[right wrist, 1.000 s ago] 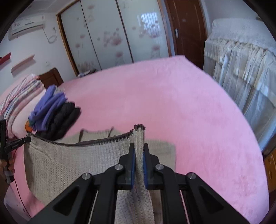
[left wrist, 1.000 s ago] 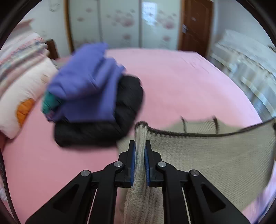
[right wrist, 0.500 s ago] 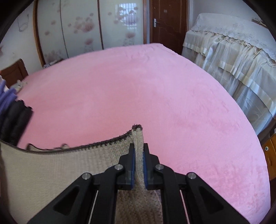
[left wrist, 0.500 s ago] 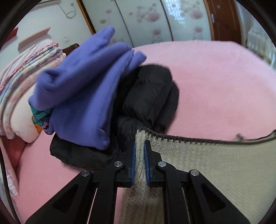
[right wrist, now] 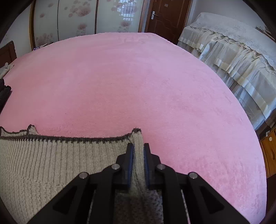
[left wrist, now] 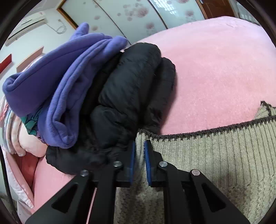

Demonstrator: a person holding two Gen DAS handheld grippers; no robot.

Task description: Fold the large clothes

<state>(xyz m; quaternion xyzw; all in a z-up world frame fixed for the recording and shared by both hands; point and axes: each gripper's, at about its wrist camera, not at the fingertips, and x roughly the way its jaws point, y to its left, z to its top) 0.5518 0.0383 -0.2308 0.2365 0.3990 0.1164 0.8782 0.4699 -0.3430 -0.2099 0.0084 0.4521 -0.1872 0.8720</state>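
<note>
Your left gripper [left wrist: 140,146] has its fingers [left wrist: 132,155] narrow and just parting, with the left corner of the beige knitted sweater [left wrist: 215,155] between the blue pads; there the cloth looks loose, with a sliver of gap on each side, so the pads no longer seem to press it. Your right gripper [right wrist: 138,149] also has its fingers [right wrist: 130,155] narrow and easing apart, and the sweater's [right wrist: 60,155] right corner stands bunched between them, filling the space from pad to pad.

The sweater lies across the near part of the pink bed [right wrist: 138,82], its ribbed hem with the dark brown edge stretched between your two grippers. A second brown-edged layer of it peeks out beyond that hem, flat on the bed.

Just beside your left gripper sits a pile of folded clothes: a black puffy jacket [left wrist: 131,89] at the bottom, touching the sweater's left corner, and a purple fleece top [left wrist: 65,72] lying over it. Something teal [left wrist: 31,124] shows under the purple top. Behind the pile are striped folded bedding and a pale pillow [left wrist: 29,141].

Past the bed you see wardrobe doors with a pink flower print [right wrist: 77,17], a brown door [right wrist: 165,15], and to the right a piece of furniture under a cream cover [right wrist: 232,48].
</note>
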